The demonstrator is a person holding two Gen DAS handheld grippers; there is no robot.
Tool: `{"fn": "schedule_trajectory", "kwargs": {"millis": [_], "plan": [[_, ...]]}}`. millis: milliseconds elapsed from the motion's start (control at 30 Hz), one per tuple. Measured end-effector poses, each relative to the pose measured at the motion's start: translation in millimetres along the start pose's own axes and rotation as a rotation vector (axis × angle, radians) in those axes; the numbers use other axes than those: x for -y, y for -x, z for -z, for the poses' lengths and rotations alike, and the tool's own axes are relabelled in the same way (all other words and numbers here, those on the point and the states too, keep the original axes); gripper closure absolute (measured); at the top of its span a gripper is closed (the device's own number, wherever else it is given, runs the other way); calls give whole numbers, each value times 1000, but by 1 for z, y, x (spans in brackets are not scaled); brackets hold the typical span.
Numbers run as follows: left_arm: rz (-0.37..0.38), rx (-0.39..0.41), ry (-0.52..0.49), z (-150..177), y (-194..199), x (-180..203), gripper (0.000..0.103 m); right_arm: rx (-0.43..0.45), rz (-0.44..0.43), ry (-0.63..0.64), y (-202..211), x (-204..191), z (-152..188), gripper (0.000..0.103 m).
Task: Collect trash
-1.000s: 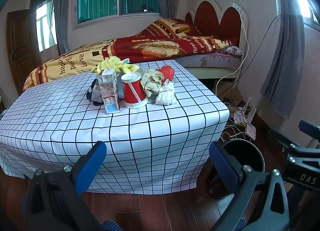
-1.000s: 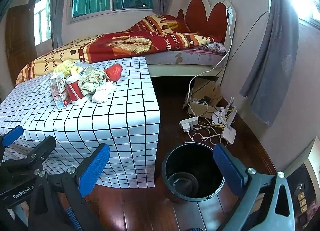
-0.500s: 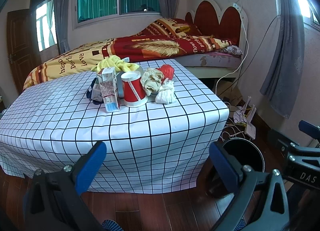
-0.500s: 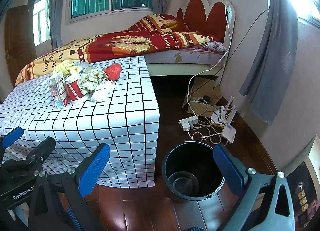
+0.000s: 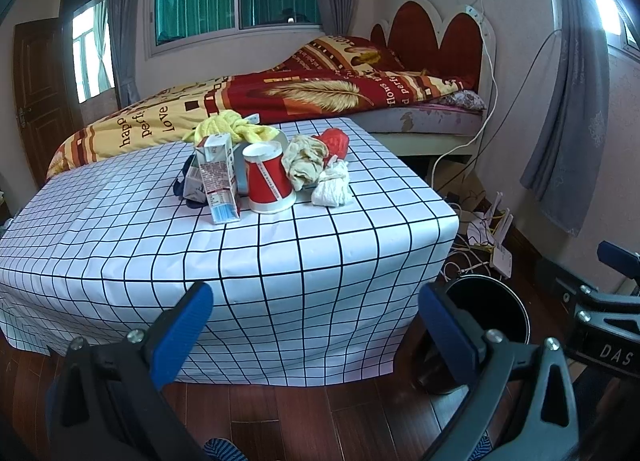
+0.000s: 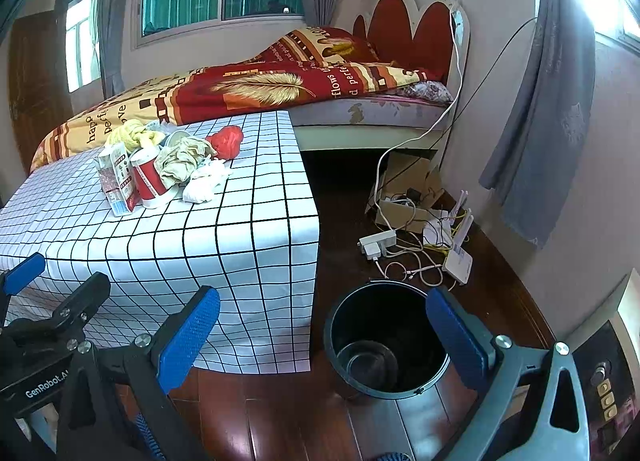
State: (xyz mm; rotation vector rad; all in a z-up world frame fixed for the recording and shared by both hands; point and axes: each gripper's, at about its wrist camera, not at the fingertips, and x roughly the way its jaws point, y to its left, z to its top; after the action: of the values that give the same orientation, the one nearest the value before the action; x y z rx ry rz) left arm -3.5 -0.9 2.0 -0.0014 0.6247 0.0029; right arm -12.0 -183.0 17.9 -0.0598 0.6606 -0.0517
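Note:
A pile of trash sits on the checked tablecloth (image 5: 120,245): a milk carton (image 5: 220,177), an upturned red paper cup (image 5: 269,177), a beige crumpled rag (image 5: 304,159), a white tissue wad (image 5: 332,187), a red wrapper (image 5: 334,141) and a yellow cloth (image 5: 230,125). The pile shows in the right wrist view too, with the cup (image 6: 149,179) and tissue (image 6: 204,183). A black bin (image 6: 384,341) stands on the floor right of the table. My left gripper (image 5: 316,325) is open and empty, low before the table. My right gripper (image 6: 324,333) is open and empty, over the bin's near side.
A bed with a red and yellow blanket (image 5: 320,89) lies behind the table. Cables, a power strip (image 6: 376,241) and a router (image 6: 458,261) lie on the wooden floor near the right wall. Grey curtains (image 6: 536,121) hang at right.

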Motion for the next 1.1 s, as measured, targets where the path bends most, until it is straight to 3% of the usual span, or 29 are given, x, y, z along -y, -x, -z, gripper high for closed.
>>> {"fn": "schedule_trajectory", "kwargs": {"millis": [500,867,1100], "plan": [[-1,-2,3,0,-1,-2,0,-4,-10,6,-2,-4,1,0],[-62,0,36,-20,-28,-41,0,36,-140,35,-22,-7,-24,0],[-119,1,79,-36,-61,-76,5,10,-228,84,-71,-39,-48,0]]}}
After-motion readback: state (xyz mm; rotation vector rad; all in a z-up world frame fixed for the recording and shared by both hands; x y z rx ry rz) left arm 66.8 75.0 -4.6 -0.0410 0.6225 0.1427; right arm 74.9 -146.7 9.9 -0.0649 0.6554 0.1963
